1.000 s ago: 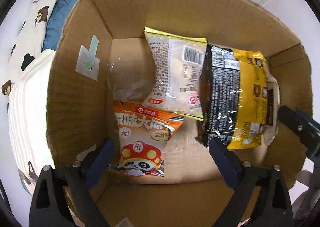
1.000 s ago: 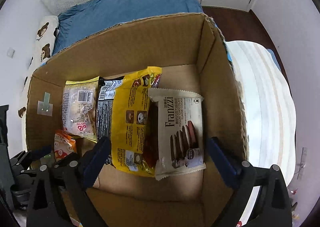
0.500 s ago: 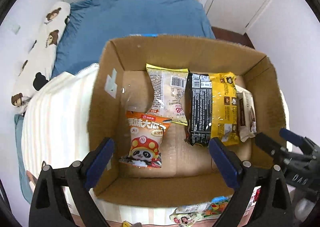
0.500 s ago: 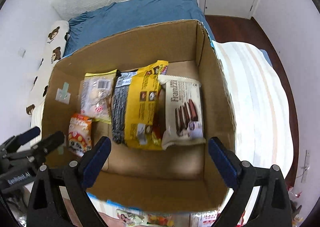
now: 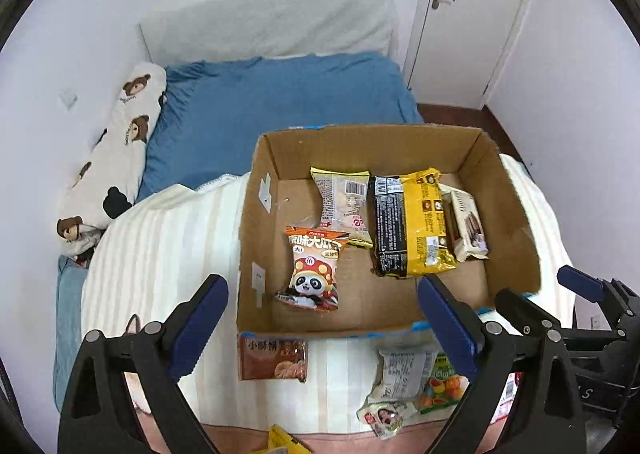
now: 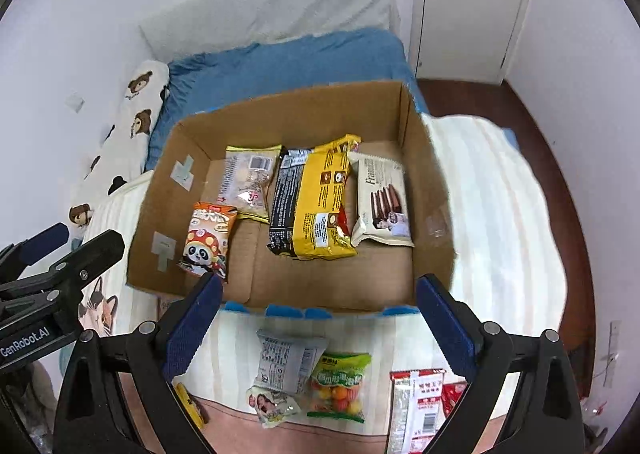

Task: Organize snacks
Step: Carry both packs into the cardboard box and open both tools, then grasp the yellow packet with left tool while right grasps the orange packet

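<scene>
Pulled back and up from inside the cardboard box (image 5: 516, 214), both at once: left gripper (image 5: 322, 324) and right gripper (image 6: 318, 324), jaws spread wide, nothing held. At twelve o'clock, inside the box: panda snack bag (image 5: 314, 270), yellow packet (image 6: 320, 202), wafer pack (image 6: 382, 202). At six o'clock, loose on the striped blanket (image 6: 492, 190): brown packet (image 5: 273, 358), green candy bag (image 6: 340, 386).

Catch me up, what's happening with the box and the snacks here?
A person is sorting snacks into a cardboard box on a bed. Four packs lie inside: panda bag, clear pastry pack, yellow-black pack and wafer pack. More packets, including a green candy bag, wait on the striped blanket in front. The left hand-held gripper and right hand-held gripper are both open and empty.
</scene>
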### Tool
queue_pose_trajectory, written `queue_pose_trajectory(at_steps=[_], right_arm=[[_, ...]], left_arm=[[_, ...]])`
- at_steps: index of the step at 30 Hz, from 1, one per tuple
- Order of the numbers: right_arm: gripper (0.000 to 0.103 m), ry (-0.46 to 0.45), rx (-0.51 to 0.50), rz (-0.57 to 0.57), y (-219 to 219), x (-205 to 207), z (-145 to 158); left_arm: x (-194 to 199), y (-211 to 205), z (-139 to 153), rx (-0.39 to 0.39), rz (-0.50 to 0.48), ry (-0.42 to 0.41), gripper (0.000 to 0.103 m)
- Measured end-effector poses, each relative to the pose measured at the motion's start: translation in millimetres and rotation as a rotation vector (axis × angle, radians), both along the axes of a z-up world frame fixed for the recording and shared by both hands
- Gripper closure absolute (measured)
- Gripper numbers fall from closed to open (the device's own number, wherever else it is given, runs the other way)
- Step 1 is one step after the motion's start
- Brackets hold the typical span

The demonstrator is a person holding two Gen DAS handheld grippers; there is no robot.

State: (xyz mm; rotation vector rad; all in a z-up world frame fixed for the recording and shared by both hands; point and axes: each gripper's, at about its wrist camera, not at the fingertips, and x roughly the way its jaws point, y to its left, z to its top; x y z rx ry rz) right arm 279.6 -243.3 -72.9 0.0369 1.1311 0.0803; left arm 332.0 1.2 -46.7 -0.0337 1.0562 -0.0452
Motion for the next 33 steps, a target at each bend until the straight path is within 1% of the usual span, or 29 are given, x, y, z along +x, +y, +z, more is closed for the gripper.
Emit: queue_pose_trajectory(at_steps=[4,7,9,11,13,15,19,26,28,31,32,33], right_arm=[[0.004,-0.038,0.014,0.006,2.3,-23.9,18.1],[0.004,-0.049,0.048,0.009,1.4,-41.6,27.5],[0.004,-0.047,0.076,0.011,0.1,-55.9,29.1],[0.004,-0.025,0.101,0.013,-2.3,-71.3,23.3],[0.004,0.017,0.137,0.001,-8.2,-88.3,8.8],[0.004,0.067,0.167,-0.023,-16.9,-107.2,-10.1],[0.004,0.168,0.186,-0.076,-38.1,-148.7,-49.8],[0.004,0.325,0.145,-0.189,-78.6,-222.9,-112.0],[0.004,0.384,0.137,-0.207,-86.4,-239.4,-135.4],[0.004,0.468,0.117,-0.22,-91.7,-258.0,-173.3],[0.008,0.483,0.115,-0.222,-91.9,-262.7,-182.4],[0.02,0.492,0.122,-0.223,-92.5,-266.1,-192.7]], left_arm=[[-24.4,4.0,12.6,-0.015,0.004,-0.034,0.006],[-44.3,7.5,20.6,-0.034,0.01,-0.047,0.006],[-60.2,9.8,21.8,-0.042,0.014,-0.051,0.006],[-75.9,11.6,18.4,-0.046,0.016,-0.045,0.006],[-91.9,12.1,8.9,-0.042,0.017,-0.022,0.006],[-105.9,12.7,-7.1,-0.034,0.021,0.018,0.006],[-138.1,15.5,-50.6,-0.041,0.031,0.134,0.006],[-182.4,12.0,-114.7,-0.016,0.035,0.282,0.006],[-190.8,11.1,-124.6,0.005,0.027,0.303,0.006],[-205.6,9.3,-142.8,0.059,-0.003,0.342,0.006],[-208.5,10.8,-146.9,0.064,-0.006,0.353,0.006],[-210.3,12.9,-150.8,0.067,-0.009,0.365,0.006]])
